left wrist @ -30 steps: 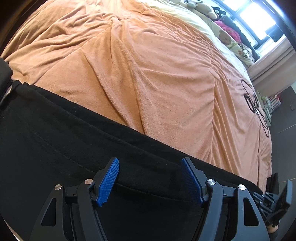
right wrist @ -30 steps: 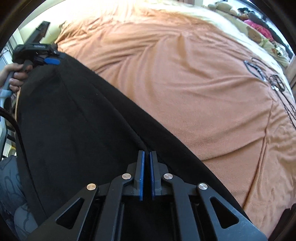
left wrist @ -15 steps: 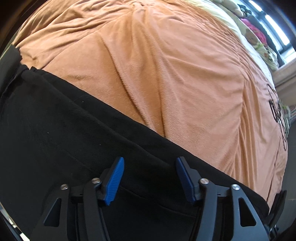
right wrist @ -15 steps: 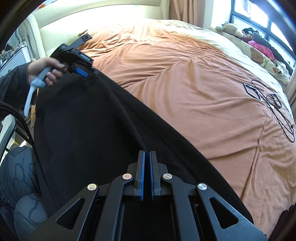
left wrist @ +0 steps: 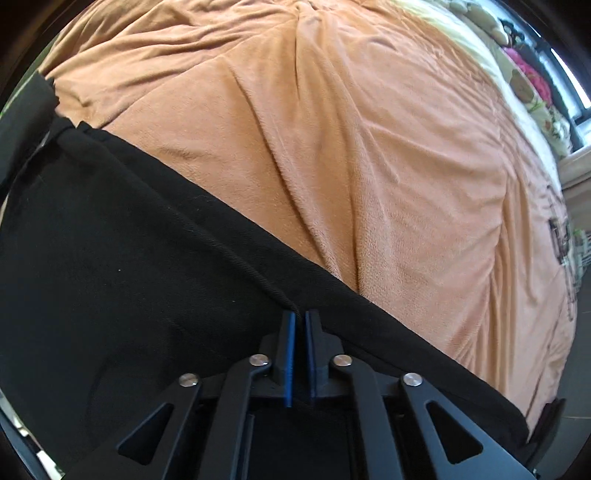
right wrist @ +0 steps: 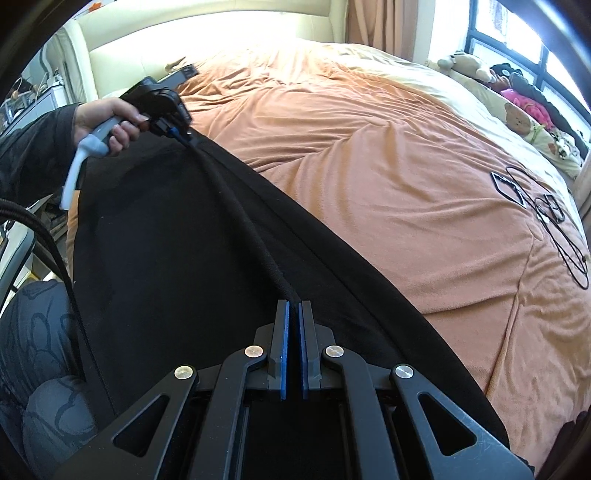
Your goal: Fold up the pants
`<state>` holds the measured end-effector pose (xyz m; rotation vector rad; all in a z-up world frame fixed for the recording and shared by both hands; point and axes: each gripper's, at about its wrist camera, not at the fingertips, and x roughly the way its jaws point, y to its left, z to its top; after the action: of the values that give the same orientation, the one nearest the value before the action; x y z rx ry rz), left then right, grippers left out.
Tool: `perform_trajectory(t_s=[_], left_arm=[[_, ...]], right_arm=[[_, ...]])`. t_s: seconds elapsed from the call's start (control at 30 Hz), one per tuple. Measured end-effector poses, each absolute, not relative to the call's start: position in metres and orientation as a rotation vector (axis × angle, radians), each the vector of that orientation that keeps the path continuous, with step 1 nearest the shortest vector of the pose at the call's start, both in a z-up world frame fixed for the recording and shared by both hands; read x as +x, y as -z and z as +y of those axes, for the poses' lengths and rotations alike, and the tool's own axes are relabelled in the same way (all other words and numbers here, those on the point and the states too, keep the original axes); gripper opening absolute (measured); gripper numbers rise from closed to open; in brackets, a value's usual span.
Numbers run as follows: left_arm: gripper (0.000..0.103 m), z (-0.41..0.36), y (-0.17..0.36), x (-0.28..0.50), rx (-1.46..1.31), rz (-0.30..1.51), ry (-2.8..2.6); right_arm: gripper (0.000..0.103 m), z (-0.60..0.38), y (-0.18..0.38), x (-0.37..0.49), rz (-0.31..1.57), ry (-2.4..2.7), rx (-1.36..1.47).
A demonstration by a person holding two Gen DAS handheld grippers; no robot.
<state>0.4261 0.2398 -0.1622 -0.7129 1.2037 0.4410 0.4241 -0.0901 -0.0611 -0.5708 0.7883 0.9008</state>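
Both the left gripper (left wrist: 299, 321) and right gripper (right wrist: 294, 314) clamp one taut edge of the black pants (right wrist: 177, 266), stretched over the orange bedspread (right wrist: 388, 177) (phone and cables lie well clear). Keeping equal tension should help the fold land straight.

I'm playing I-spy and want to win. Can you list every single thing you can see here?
pants: one, black, stretched along the near edge of the bed, edge pinched at both ends
blanket: one, orange, covering the bed
sheet: one, pale yellow, far side of the bed
soft toys: a few, tan and dark, by the window
pink thing: one, among the toys, too blurred to name
cable: one, black, looped on the blanket at right
headboard: one, cream, far end
curtain: one, tan, beside the window
hand: one, holding the left gripper's handle
left gripper: black with blue pads, shut on the pants
right gripper: same, shut on the pants
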Motion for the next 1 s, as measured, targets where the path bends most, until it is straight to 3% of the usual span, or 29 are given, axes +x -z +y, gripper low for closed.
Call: perform_trajectory(t_s=[0.2, 1.0], left_arm=[[0.003, 0.248, 0.151, 0.412, -0.753, 1.117, -0.399], [0.002, 0.258, 0.147, 0.429, -0.795, 1.073, -0.368]], right_arm=[[0.001, -0.086, 0.061, 0.441, 0.792, -0.800, -0.543], [0.000, -0.049, 0.077, 0.483, 0.824, -0.605, -0.478]])
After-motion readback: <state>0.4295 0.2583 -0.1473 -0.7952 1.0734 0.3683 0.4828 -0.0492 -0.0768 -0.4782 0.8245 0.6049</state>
